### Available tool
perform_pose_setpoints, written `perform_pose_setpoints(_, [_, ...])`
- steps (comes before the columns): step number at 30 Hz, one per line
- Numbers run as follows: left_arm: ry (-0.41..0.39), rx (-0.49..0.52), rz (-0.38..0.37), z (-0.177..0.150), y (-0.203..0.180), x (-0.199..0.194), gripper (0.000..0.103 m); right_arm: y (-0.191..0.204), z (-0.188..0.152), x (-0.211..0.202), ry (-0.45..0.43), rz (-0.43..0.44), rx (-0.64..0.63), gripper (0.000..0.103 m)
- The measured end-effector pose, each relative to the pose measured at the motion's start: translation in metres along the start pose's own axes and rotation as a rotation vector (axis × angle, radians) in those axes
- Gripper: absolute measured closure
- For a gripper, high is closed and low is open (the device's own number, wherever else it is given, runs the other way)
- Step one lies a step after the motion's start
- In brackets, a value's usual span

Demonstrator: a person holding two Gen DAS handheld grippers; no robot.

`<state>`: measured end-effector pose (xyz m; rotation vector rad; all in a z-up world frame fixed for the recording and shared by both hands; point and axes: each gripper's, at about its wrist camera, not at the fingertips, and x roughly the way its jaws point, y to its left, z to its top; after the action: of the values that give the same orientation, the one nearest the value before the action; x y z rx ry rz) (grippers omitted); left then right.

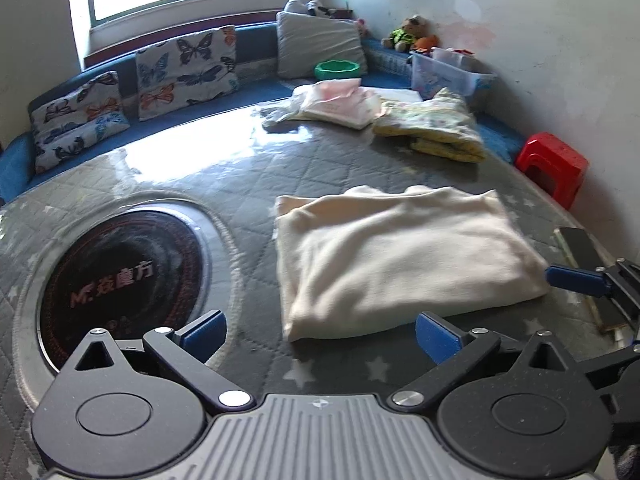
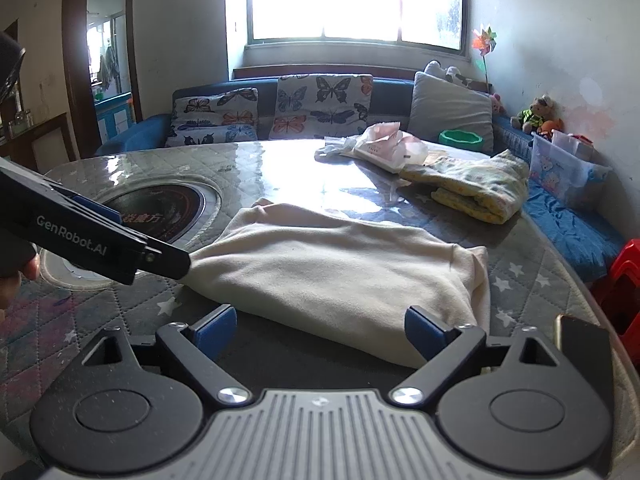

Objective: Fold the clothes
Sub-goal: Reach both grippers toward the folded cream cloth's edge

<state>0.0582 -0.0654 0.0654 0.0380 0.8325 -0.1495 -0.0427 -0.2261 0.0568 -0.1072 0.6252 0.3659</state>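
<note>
1. Cream garment (image 1: pixel 396 256) in the left wrist view: lies folded into a flat rectangle on the quilted table cover (image 1: pixel 224 184), right of the round cooktop (image 1: pixel 120 284). Long axis runs left to right, slightly skewed. Left gripper (image 1: pixel 318 336) jaws wide, nothing between them, just short of the near edge. Right gripper (image 1: pixel 576 280) sits at the cloth's right edge.
2. Right wrist view: right gripper (image 2: pixel 320 330) spread wide, empty, near hem just ahead. Left gripper (image 2: pixel 172 260) tip touches the cloth's left corner; grip there cannot be told.
3. Judgement: this piece looks nearly done. Folded yellow garment (image 2: pixel 476 188) and pink pile (image 2: pixel 384 146) rest beyond.
</note>
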Motion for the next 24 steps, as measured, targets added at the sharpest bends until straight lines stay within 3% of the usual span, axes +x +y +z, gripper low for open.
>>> perform_pose_setpoints(6, [-0.070, 0.050, -0.015, 0.018, -0.013, -0.011, 0.003, -0.006, 0.019, -0.016, -0.065, -0.037, -0.022, 0.016])
perform_pose_setpoints(10, [-0.099, 0.074, -0.029, 0.035, -0.016, -0.006, 0.016, -0.017, 0.033, -0.013, -0.080, -0.054, -0.028, 0.020])
perform_pose_setpoints(12, [-0.094, 0.080, -0.050, 0.043, -0.016, 0.002, 0.033, -0.027, 0.041, -0.006, -0.081, -0.059, -0.027, 0.027])
perform_pose_setpoints(18, [-0.064, 0.113, -0.065, 0.059, -0.016, 0.041, 0.054, -0.054, 0.054, 0.024, -0.039, -0.073, -0.014, 0.037])
perform_pose_setpoints(24, [0.003, 0.114, -0.087, 0.060, -0.012, 0.080, 0.057, -0.081, 0.056, 0.065, 0.037, -0.057, 0.034, 0.050])
